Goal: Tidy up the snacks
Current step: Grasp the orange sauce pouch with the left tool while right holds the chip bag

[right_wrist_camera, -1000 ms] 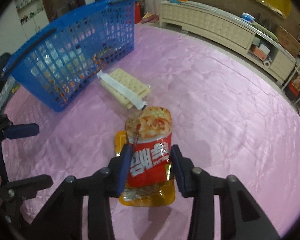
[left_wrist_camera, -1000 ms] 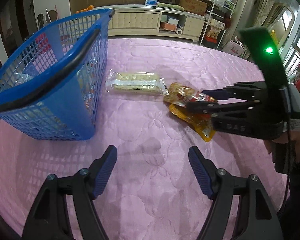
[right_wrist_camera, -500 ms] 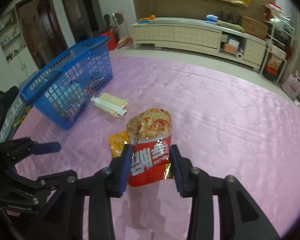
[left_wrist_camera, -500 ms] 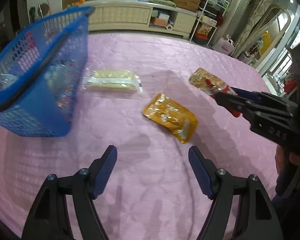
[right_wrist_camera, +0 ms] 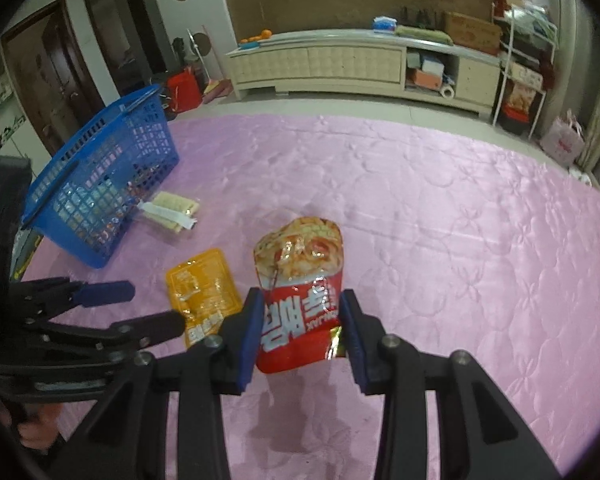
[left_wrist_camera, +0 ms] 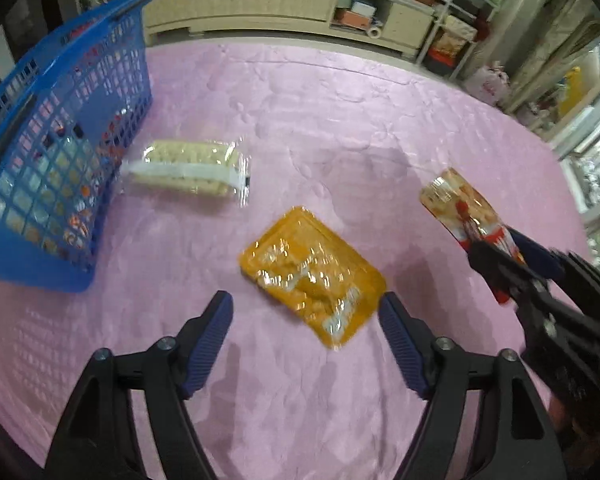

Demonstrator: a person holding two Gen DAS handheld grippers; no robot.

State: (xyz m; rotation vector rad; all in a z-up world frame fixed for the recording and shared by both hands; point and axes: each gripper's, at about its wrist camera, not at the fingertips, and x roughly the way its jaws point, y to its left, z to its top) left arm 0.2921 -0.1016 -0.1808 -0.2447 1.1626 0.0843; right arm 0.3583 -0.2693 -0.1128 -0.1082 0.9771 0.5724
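Note:
My right gripper (right_wrist_camera: 302,320) is shut on a red snack bag (right_wrist_camera: 300,296) and holds it above the pink cloth; the left wrist view shows that bag (left_wrist_camera: 460,208) at the right. A yellow snack pack (left_wrist_camera: 310,276) lies flat just ahead of my left gripper (left_wrist_camera: 306,324), whose jaws are opening with nothing between them. In the right wrist view the yellow pack (right_wrist_camera: 202,292) lies beside the left gripper (right_wrist_camera: 156,306). A clear cracker pack (left_wrist_camera: 188,170) lies next to the blue basket (left_wrist_camera: 60,152), which holds several snacks.
The pink quilted cloth (right_wrist_camera: 460,220) covers the whole work surface. A long cream cabinet (right_wrist_camera: 320,66) and a shelf rack (right_wrist_camera: 520,60) stand beyond its far edge. A person's hand (right_wrist_camera: 36,432) grips the left tool.
The right gripper lifted the red bag off the yellow pack and drew it away to the right. The left gripper slid toward the yellow pack, away from the basket, and its jaws widened.

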